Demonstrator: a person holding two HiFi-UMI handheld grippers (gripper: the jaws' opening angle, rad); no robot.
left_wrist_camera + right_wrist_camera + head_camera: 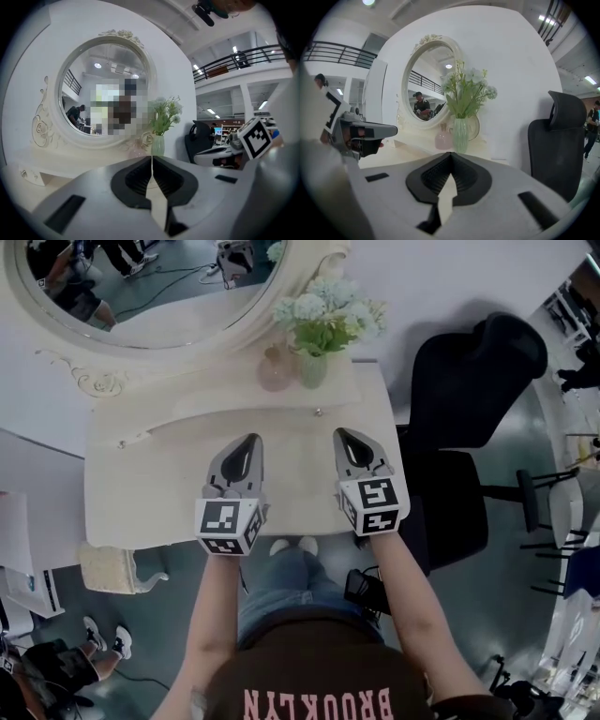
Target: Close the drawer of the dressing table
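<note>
The cream dressing table (141, 493) stands below me with its oval mirror (150, 287) at the back. A low raised ledge (225, 409) along the back carries small knobs (318, 412); no drawer front shows pulled out in the head view. My left gripper (251, 439) and right gripper (343, 433) hover side by side over the tabletop, pointing toward the mirror. In the left gripper view the left gripper (152, 157) has its jaws pressed together with nothing between them. The right gripper (451, 153) is likewise shut and empty, facing the vase.
A green vase of pale flowers (314, 367) and a pink bottle (275, 371) stand at the table's back. A black office chair (469, 409) is close on the right. A cream stool (112, 568) sits at the lower left, near a person's shoes (103, 636).
</note>
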